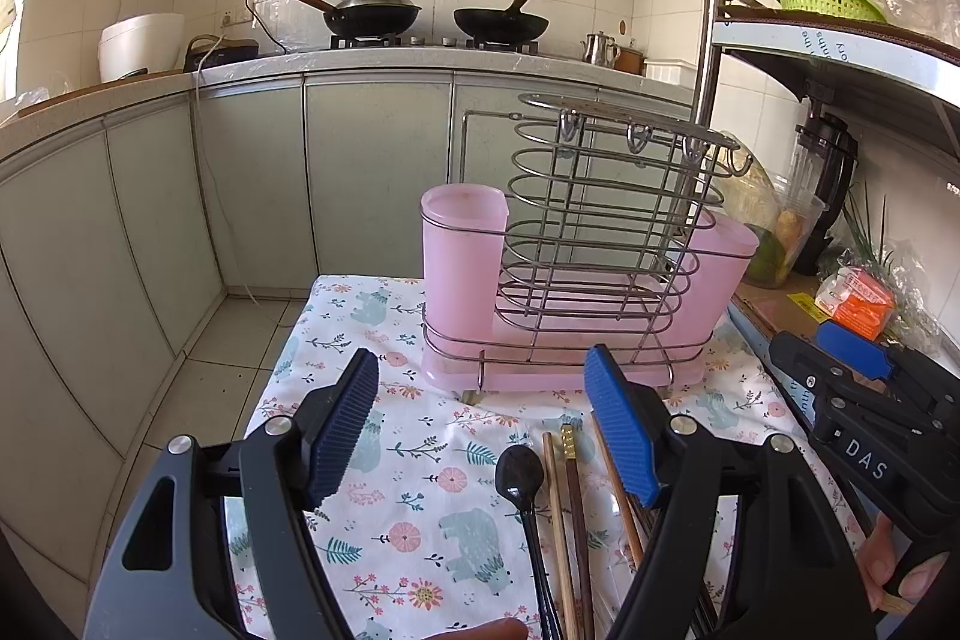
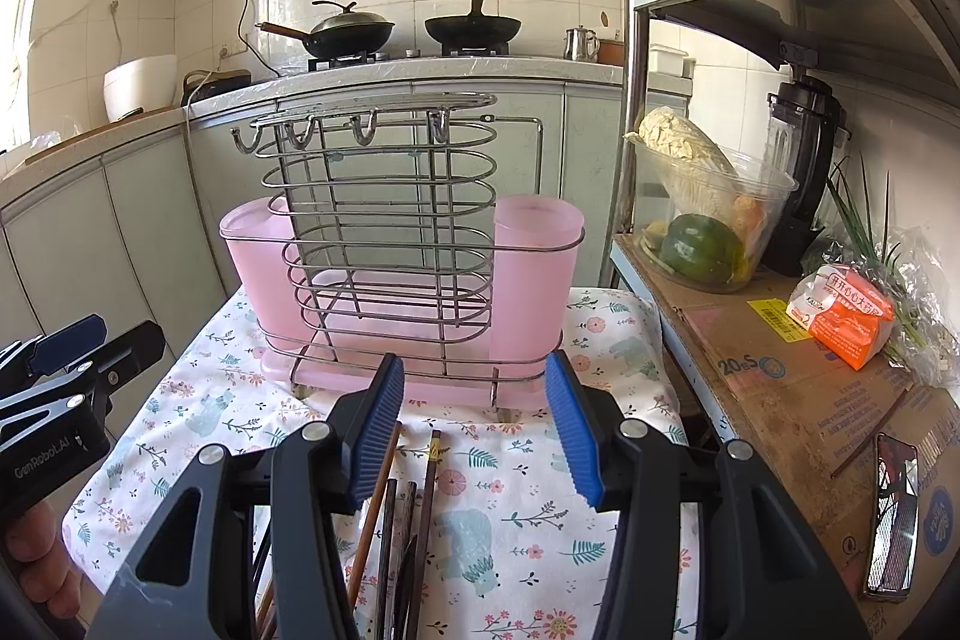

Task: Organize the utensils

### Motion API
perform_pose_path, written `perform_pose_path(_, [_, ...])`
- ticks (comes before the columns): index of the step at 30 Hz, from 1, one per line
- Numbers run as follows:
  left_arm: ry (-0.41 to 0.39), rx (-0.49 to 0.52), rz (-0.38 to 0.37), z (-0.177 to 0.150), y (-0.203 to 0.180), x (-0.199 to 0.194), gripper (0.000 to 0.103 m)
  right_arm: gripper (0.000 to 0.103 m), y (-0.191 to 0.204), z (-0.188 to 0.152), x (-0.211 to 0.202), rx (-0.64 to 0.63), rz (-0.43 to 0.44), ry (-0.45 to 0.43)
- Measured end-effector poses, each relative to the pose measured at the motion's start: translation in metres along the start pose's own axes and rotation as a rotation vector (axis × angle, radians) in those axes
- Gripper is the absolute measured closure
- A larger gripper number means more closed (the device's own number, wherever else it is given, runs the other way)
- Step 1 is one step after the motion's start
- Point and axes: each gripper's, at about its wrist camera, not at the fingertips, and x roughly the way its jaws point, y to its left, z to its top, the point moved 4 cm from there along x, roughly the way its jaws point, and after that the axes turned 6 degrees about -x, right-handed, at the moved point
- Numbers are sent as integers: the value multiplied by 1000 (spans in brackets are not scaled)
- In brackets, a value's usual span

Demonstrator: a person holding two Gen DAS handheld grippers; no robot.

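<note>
A wire utensil rack [image 1: 606,244] with pink plastic cups [image 1: 462,268] at both ends stands at the far side of a floral cloth [image 1: 420,514]. A black spoon [image 1: 521,478] and several wooden chopsticks [image 1: 570,508] lie on the cloth in front of it. My left gripper [image 1: 480,424] is open and empty above the spoon. In the right wrist view the rack [image 2: 390,244] is straight ahead and the chopsticks [image 2: 408,520] lie under my open, empty right gripper [image 2: 474,424]. The right gripper also shows in the left wrist view [image 1: 858,376].
A metal shelf [image 2: 780,340] stands to the right with a cardboard box, an orange packet [image 2: 840,310], a tub of vegetables [image 2: 702,232], a blender and a phone [image 2: 894,514]. Kitchen cabinets and a counter with woks [image 1: 372,10] are behind. Tiled floor lies left of the table.
</note>
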Motion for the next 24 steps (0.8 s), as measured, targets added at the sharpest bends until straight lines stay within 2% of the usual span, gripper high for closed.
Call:
perform_pose_path(14, [11,1,-4,-3,-1,3,31,55,1,4,-3,-1,0,4])
perform_pose_path(24, [50,4,-8,-8,2,12,31,55,-1,-4,6,-2,6,17])
